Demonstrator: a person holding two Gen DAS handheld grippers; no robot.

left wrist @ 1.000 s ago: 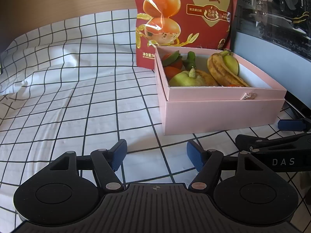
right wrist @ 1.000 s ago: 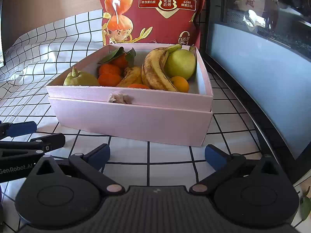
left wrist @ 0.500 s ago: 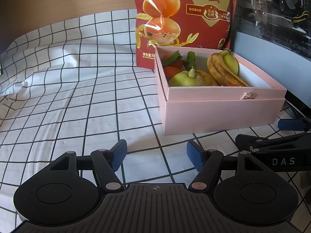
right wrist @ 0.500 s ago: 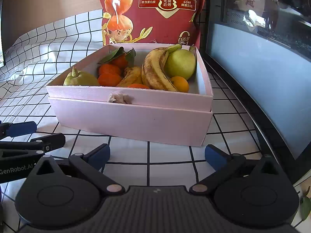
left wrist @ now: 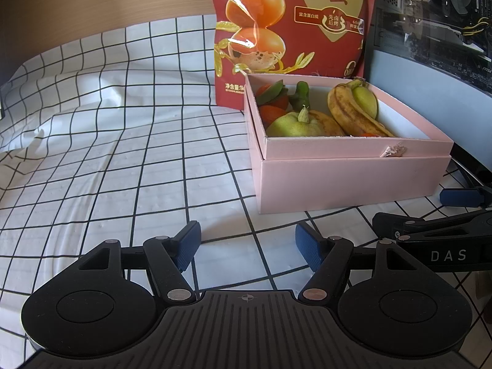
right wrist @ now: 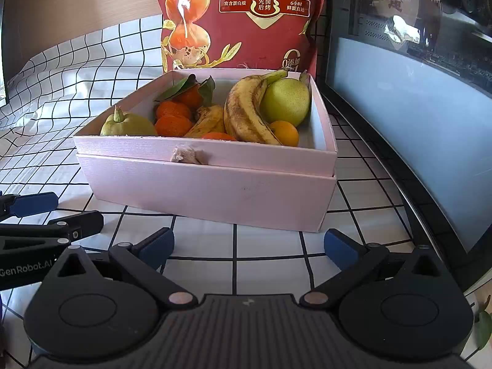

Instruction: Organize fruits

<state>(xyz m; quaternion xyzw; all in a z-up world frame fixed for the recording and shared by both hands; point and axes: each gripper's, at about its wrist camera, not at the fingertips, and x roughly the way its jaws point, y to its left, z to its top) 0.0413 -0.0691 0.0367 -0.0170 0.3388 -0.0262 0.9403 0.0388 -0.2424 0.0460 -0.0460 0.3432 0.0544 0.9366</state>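
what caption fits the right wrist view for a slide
Open right hand-held gripper facing a pink box filled with bananas, pears and oranges.

The left claw (left wrist: 247,246) is held low and level, its two blue-padded fingers (left wrist: 187,244) spread wide apart with nothing between them. The right claw (right wrist: 249,246) sits alongside it at about the same height, jaws likewise parted and empty. Each claw's dark linkage reaches into the edge of the other's view.
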